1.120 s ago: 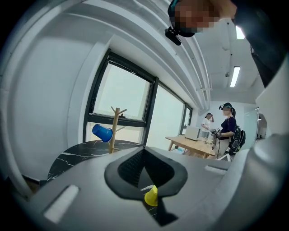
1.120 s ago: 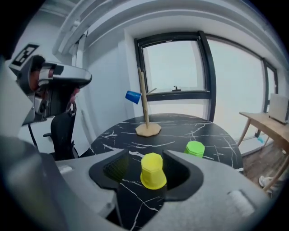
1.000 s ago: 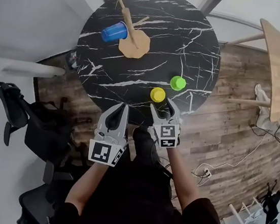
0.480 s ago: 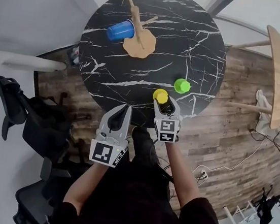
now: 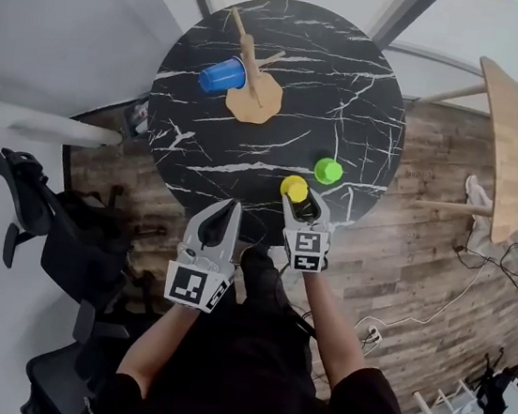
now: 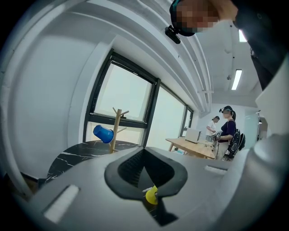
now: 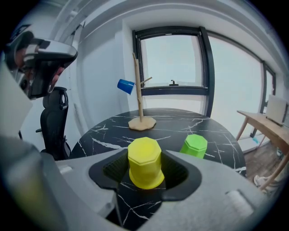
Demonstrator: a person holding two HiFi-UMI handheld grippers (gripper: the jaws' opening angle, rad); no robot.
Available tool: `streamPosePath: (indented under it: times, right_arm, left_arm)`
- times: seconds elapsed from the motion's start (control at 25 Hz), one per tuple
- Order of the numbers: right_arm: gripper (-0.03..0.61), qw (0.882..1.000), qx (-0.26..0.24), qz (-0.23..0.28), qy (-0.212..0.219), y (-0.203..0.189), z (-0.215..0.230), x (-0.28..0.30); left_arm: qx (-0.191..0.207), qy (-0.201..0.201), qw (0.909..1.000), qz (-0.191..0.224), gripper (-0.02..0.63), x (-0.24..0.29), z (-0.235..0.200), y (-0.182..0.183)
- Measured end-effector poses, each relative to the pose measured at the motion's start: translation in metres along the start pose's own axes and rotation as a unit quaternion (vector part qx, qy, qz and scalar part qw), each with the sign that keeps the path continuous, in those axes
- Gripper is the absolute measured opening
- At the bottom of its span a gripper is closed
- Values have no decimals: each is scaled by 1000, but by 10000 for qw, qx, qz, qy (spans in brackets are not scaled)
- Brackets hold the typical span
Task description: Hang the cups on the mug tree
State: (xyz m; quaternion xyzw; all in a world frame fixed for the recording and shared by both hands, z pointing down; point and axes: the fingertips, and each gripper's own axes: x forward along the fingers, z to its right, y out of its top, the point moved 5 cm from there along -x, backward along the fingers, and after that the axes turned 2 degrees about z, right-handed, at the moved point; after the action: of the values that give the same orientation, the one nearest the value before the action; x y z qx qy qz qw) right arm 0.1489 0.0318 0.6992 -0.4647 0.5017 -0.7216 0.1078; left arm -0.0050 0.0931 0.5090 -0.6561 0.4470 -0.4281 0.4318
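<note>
a round black marble tabletop (image 5: 276, 147) by a window carries the mug tree (image 5: 252, 92) at the upper left of the head view, a blue cup (image 5: 222, 75) hung on it, with a green cup (image 5: 328, 171) and a yellow cup (image 5: 294, 188) upside down near the lower right rim. the left gripper (image 5: 228, 211) hovers at the near edge, jaws together and empty, while the right gripper (image 5: 302, 207) has its jaws apart around the yellow cup and has just been closing them (pads not yet pressing, it seems). the cup tapers and stands near the rim, so an off-centre squeeze could tip it or push it off the tabletop.
</note>
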Motion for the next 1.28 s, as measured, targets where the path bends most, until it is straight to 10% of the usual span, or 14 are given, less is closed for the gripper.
streamPosePath:
  times: [1.28]
  right_arm:
    - [219, 9923, -136, 1232, 82, 142, -43, -63]
  left_arm:
    - [125, -124, 9991, 394, -6, -22, -25, 88]
